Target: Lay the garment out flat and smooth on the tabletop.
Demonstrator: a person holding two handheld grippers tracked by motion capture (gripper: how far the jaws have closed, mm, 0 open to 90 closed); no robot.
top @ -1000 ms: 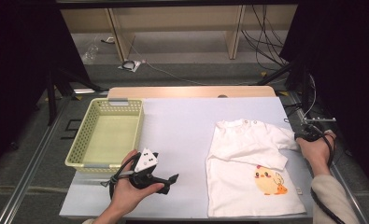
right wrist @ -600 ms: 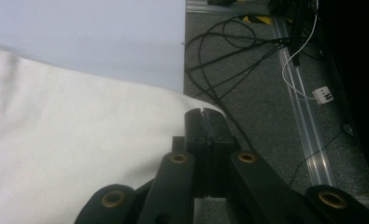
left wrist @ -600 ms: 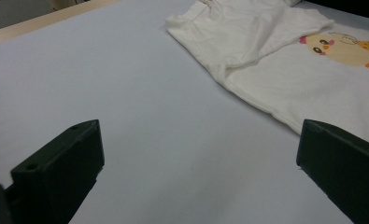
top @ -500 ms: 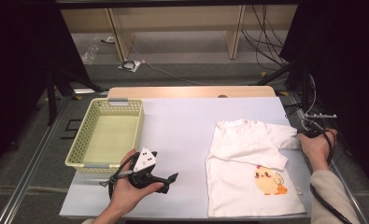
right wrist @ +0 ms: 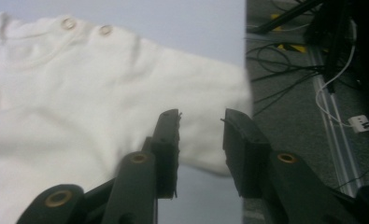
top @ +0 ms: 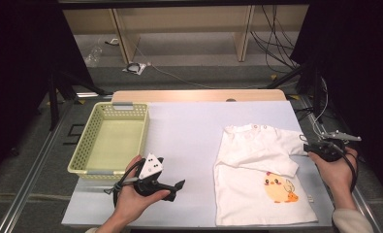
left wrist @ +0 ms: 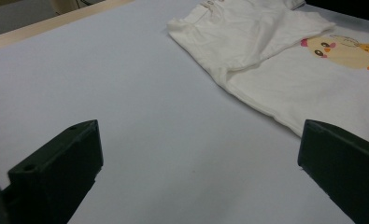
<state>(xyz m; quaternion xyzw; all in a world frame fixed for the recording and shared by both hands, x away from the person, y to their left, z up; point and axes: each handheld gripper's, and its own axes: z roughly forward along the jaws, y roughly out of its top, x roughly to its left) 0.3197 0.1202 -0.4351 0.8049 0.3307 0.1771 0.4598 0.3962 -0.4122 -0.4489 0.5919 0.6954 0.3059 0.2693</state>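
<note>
A white T-shirt (top: pixel 262 179) with a yellow chick print lies flat on the right half of the white table (top: pixel 194 126). It also appears in the left gripper view (left wrist: pixel 275 46). My right gripper (top: pixel 308 147) sits at the table's right edge, just off the end of the shirt's right sleeve (right wrist: pixel 79 93). Its jaws have just been opening. In the right gripper view (right wrist: pixel 202 116) they stand apart, the sleeve lies beyond the gap, and the pads press on nothing. My left gripper (top: pixel 178 190) is held low over the table's front, its jaws (left wrist: pixel 198 140) wide open and empty.
A pale yellow-green basket (top: pixel 82 143) stands at the left of the table, with nothing in it. Past the table's right edge are floor cables (right wrist: pixel 313 79) and a metal rail. Shelving stands behind the table.
My right gripper's jaws have parted and let go of the sleeve, and the hand has drawn back to the right and toward me. The left gripper has not moved.
</note>
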